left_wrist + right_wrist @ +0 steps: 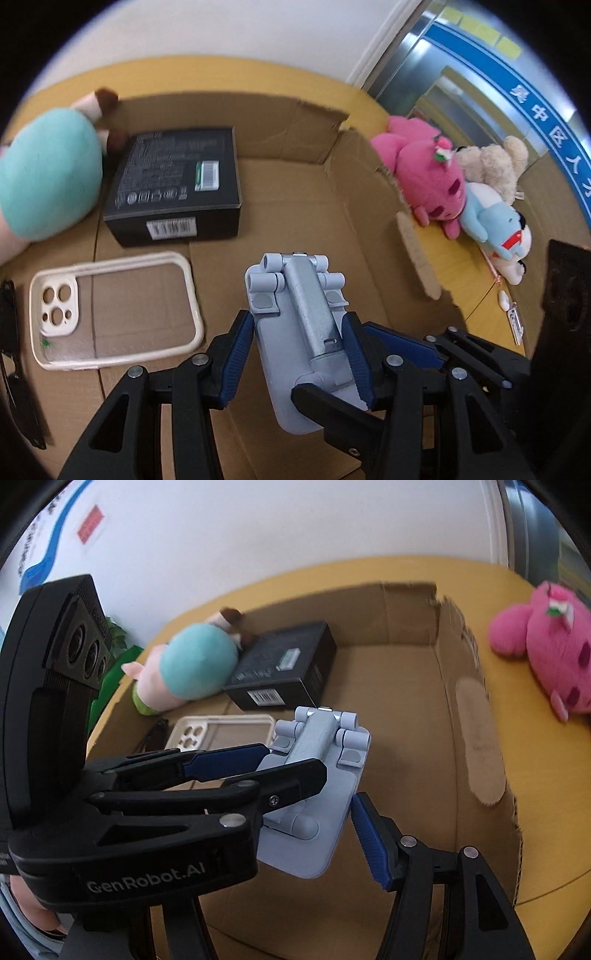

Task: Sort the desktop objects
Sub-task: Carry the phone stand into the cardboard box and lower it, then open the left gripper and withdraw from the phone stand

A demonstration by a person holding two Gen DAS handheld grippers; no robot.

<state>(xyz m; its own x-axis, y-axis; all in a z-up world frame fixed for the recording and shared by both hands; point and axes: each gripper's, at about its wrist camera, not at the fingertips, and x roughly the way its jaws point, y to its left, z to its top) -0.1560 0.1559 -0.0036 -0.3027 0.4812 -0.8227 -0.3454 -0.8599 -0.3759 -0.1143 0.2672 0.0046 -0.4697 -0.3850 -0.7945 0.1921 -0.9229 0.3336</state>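
Note:
My left gripper point(297, 354) is shut on a pale blue folding phone stand point(295, 314) and holds it over the floor of an open cardboard box point(295, 192). The stand also shows in the right wrist view point(317, 775), with the left gripper point(258, 771) clamped on it from the left. My right gripper's one visible blue pad point(371, 843) sits just right of the stand; its other finger is hidden behind the left gripper. In the box lie a black carton point(173, 184), a cream phone case point(114, 310) and a teal plush point(48, 181).
A pink plush point(428, 173), a beige plush point(491, 162) and a light blue plush point(495, 221) lie on the yellow table point(480, 295) right of the box. A black object point(14, 350) lies at the box's left edge. A white wall stands behind.

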